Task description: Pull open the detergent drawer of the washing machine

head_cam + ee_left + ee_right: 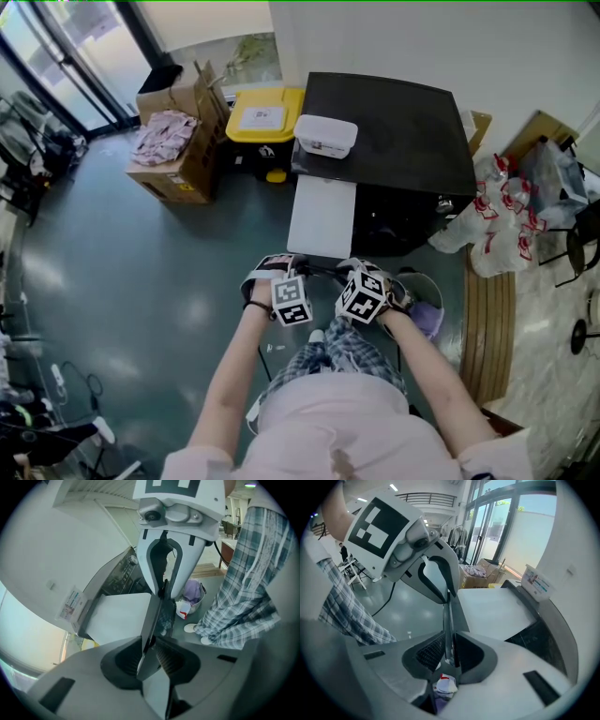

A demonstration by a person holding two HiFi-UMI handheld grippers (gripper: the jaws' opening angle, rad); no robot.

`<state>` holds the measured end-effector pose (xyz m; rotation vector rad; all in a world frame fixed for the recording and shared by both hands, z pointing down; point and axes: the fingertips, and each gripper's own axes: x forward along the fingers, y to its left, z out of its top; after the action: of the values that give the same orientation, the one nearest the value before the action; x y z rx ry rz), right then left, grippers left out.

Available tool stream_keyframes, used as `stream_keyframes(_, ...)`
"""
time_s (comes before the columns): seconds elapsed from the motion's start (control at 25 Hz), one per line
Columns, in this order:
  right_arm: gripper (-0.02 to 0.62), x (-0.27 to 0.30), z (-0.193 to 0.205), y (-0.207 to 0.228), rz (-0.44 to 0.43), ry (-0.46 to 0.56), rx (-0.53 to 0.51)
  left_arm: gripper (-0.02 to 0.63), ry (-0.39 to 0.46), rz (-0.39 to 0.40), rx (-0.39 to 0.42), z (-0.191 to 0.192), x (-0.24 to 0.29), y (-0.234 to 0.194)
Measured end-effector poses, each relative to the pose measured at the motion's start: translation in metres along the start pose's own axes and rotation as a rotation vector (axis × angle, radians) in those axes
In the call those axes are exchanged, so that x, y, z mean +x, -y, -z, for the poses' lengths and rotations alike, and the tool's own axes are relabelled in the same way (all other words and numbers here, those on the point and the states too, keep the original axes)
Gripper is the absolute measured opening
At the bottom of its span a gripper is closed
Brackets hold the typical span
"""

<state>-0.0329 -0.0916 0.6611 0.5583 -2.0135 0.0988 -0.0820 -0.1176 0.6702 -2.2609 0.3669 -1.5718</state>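
On the grey-green floor (pixel 141 281) stands the washing machine (pixel 394 131). Its white panel (pixel 323 216) sticks out in front, and the left gripper (pixel 151 644) and right gripper (pixel 449 651) both clamp its near edge.

the grey floor (pixel 141 272) carries a washing machine (pixel 394 122), cardboard box (pixel 187 167), yellow-lidded bin (pixel 291 101) and basin (pixel 437 292).

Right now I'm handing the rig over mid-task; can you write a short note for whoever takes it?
Grip: left gripper shut, fingers on the front edge of the white drawer; right gripper shut on the same edge.
Place: the drawer stands well out of the black washing machine.
Done: the pull, largely.
Left: judge whether it is out far enough, then release.
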Motion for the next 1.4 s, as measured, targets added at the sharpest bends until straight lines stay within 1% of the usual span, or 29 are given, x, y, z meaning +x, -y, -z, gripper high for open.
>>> stream_keyframes(0.04, 0.100, -0.001, -0.001, 0.000, -0.003, 0.012, 0.019, 0.093, 0.009, 0.003, -0.014, -0.001, 0.000, 0.000)
stream_keyframes(0.12, 0.146, -0.004, -0.003, 0.002, -0.002, 0.039, 0.046, 0.153, 0.029, 0.008, -0.037, -0.004, -0.002, -0.001)
stream_keyframes(0.16, 0.173, -0.006, -0.005, 0.003, -0.002, 0.055, 0.059, 0.173, 0.040, 0.012, -0.046, -0.006, -0.003, -0.001)
stream_keyframes(0.36, 0.299, -0.022, -0.014, 0.008, -0.016, 0.153, 0.146, 0.248, 0.116, 0.015, -0.102, -0.014, -0.014, -0.007)
stream_keyframes(0.44, 0.308, -0.028, -0.015, 0.014, -0.013, 0.185, 0.183, 0.276, 0.154, 0.018, -0.150, -0.019, -0.021, -0.013)
stream_keyframes(0.52, 0.311, -0.036, -0.014, 0.021, 0.010, 0.217, 0.223, 0.279, 0.198, 0.012, -0.218, -0.023, -0.026, -0.021)
stream_keyframes(0.6, 0.311, -0.048, -0.014, 0.032, 0.046, 0.266, 0.277, 0.279, 0.256, -0.008, -0.306, -0.027, -0.034, -0.033)
stream_keyframes(0.68, 0.308, -0.067, -0.016, 0.050, 0.090, 0.348, 0.356, 0.278, 0.327, -0.051, -0.402, -0.032, -0.044, -0.052)
stream_keyframes(0.8, 0.290, -0.102, -0.015, 0.082, 0.171, 0.493, 0.485, 0.276, 0.455, -0.134, -0.562, -0.042, -0.064, -0.087)
stream_keyframes(0.88, 0.272, -0.128, -0.013, 0.103, 0.238, 0.580, 0.546, 0.266, 0.551, -0.188, -0.680, -0.046, -0.080, -0.111)
stream_keyframes(0.96, 0.238, -0.156, -0.010, 0.121, 0.321, 0.662, 0.578, 0.220, 0.643, -0.241, -0.786, -0.048, -0.096, -0.136)
stream_keyframes(1.04, 0.193, -0.186, -0.006, 0.139, 0.416, 0.736, 0.584, 0.152, 0.716, -0.285, -0.860, -0.053, -0.111, -0.159)
stream_keyframes(1.16, 0.115, -0.229, 0.004, 0.158, 0.561, 0.835, 0.600, 0.099, 0.772, -0.343, -0.902, -0.062, -0.127, -0.184)
stream_keyframes(1.2, 0.077, -0.242, 0.009, 0.163, 0.608, 0.864, 0.615, 0.080, 0.783, -0.360, -0.906, -0.065, -0.131, -0.189)
stream_keyframes(1.28, 0.029, -0.264, 0.020, 0.171, 0.693, 0.910, 0.650, 0.056, 0.798, -0.393, -0.907, -0.070, -0.138, -0.197)
stream_keyframes(1.4, 0.018, -0.286, 0.038, 0.177, 0.784, 0.942, 0.688, 0.036, 0.814, -0.426, -0.917, -0.075, -0.142, -0.203)
